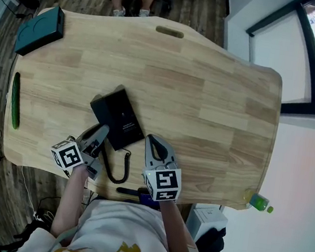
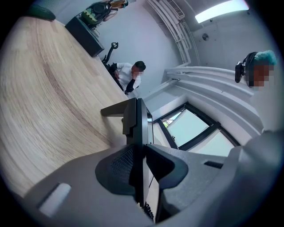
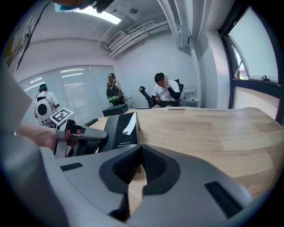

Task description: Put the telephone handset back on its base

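Head view: the left tool (image 1: 103, 129) reaches the near corner of the black telephone body (image 1: 117, 117), which is on the wooden bench (image 1: 220, 96) close to the person. The right tool (image 1: 151, 139) is just beside it, on its right. A coiled cord (image 1: 117, 172) runs toward a dark long piece (image 1: 129, 192) at the bench edge, perhaps the handset, but I cannot be sure. I think the springy cord could drag this piece off the edge if the body is moved.

Left gripper view: this tool is pinching the thin, hard edge of the body, which is smooth plastic. Such a narrow grip may slip, or let the body swing.

Right gripper view: this tool is nearly pressed together, with nothing inside. The body stands tilted, flat and matte black with small white print, over pale, smooth wood grain
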### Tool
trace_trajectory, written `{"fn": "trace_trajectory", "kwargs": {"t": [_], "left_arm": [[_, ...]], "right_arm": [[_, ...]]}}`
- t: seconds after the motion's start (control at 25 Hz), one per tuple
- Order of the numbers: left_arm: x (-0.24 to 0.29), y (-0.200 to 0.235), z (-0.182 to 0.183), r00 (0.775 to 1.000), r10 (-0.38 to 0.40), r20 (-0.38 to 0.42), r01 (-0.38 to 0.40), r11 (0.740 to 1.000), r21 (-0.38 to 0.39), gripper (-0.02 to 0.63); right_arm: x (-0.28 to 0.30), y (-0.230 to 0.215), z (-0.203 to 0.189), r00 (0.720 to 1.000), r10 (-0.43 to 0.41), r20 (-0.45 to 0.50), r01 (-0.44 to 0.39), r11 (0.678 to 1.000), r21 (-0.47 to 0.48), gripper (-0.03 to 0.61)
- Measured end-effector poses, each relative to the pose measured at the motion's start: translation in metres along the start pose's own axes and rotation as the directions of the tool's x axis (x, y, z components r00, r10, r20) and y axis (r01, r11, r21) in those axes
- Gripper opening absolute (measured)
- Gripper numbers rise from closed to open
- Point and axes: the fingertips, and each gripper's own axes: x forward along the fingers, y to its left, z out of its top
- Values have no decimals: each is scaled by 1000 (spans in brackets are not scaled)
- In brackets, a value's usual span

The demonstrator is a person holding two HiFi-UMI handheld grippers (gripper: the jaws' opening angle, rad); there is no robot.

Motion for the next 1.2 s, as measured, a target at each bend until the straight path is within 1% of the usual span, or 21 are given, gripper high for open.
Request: {"fn": "trace_trajectory", "kwargs": {"t": [0.16,0.44,0.6,0.72,0.84,0.88,0.96,1.04,1.16,1.2], "left_arm": [[-1,-1,3,1000,7,17,-7,1000,-24,81],[-1,3,1,999,29,22,-29,1000,7,83],[-3,3,2,996,76,39,-77,996,38,83],[-8,4,6,989,129,67,-132,990,57,84],[-15,1,5,985,157,76,-163,983,85,83],[-17,0,4,984,163,72,-171,979,110,84],[-21,-5,2,983,176,53,-183,964,191,79],[-25,-11,1,980,196,41,-200,938,285,33],[-30,-23,1,977,210,26,-202,890,408,31],[-32,-29,1,979,202,18,-190,878,440,12]], "right_arm": [[0,0,1,1000,1,1,-1,1000,-1,5],[1,2,4,1000,6,6,-6,1000,-7,5],[0,6,8,1000,16,18,-15,1000,-16,5],[-1,10,13,999,22,30,-21,999,-24,5],[-3,15,18,999,26,42,-25,999,-33,5],[-4,18,19,999,28,47,-26,999,-37,5],[-7,22,23,998,29,59,-26,999,-45,5],[-11,25,27,997,28,73,-24,998,-60,5],[-20,31,34,995,28,97,-20,996,-82,5],[-23,33,37,994,28,106,-19,996,-85,5]]}}
